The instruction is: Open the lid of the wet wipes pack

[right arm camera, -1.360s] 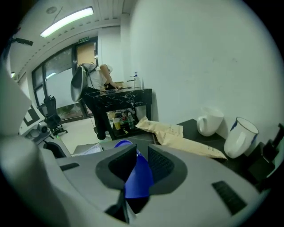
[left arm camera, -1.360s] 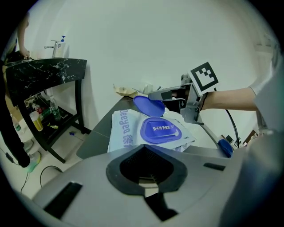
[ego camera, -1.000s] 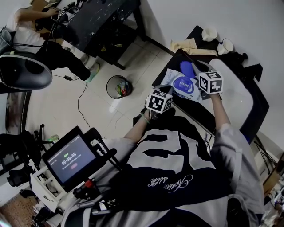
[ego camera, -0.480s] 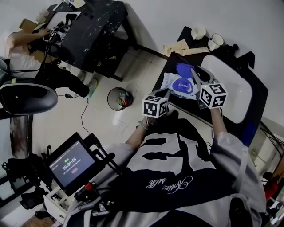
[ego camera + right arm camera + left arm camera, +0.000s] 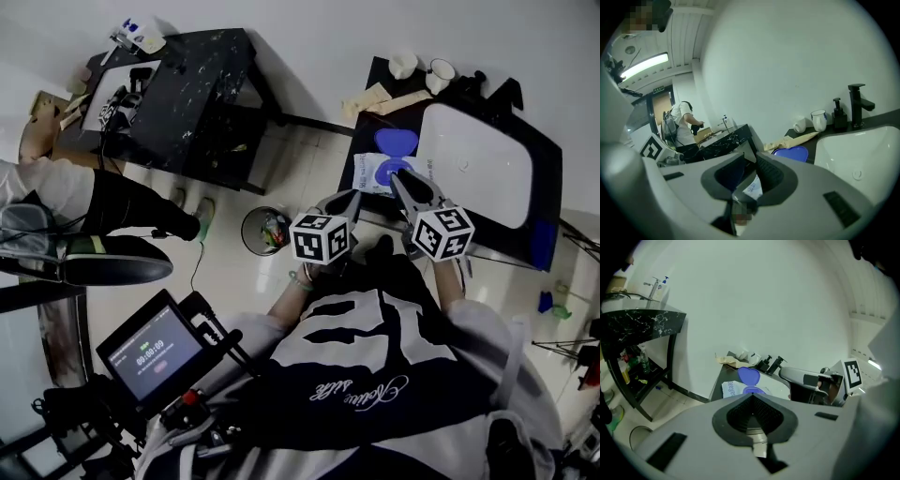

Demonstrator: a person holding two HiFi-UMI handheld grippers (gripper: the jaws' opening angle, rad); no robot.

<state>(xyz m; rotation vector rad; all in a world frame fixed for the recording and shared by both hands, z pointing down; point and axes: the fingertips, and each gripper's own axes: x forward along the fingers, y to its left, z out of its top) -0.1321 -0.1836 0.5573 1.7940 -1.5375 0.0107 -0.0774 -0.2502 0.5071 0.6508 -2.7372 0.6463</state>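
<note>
Wet wipes pack (image 5: pixel 373 173) lies flat on the dark counter (image 5: pixel 367 120), just ahead of both gripper tips. Its blue lid (image 5: pixel 396 142) is swung open and lies on the pack's far side, away from the grippers.

Right gripper (image 5: pixel 398 180): tip is over the near edge of the pack. In the right gripper view the jaws (image 5: pixel 750 161) stand a narrow gap apart. The pack's printed white face (image 5: pixel 752 188) shows in that gap, and the open lid (image 5: pixel 791 153) sits just beyond the right-hand jaw. Cannot tell whether either pad touches the pack.

Left gripper (image 5: pixel 352 197): tip is just short of the pack's near left corner, apart from it. In the left gripper view the jaws (image 5: pixel 751 399) are pressed together with nothing between them. The pack (image 5: pixel 731 388) and its lid (image 5: pixel 749 376) are straight ahead past the tip, with the right gripper (image 5: pixel 811 380) off to that gripper's right.

White sink basin (image 5: pixel 478 159) lies beyond and to the right of the right gripper, beside the pack.
</note>
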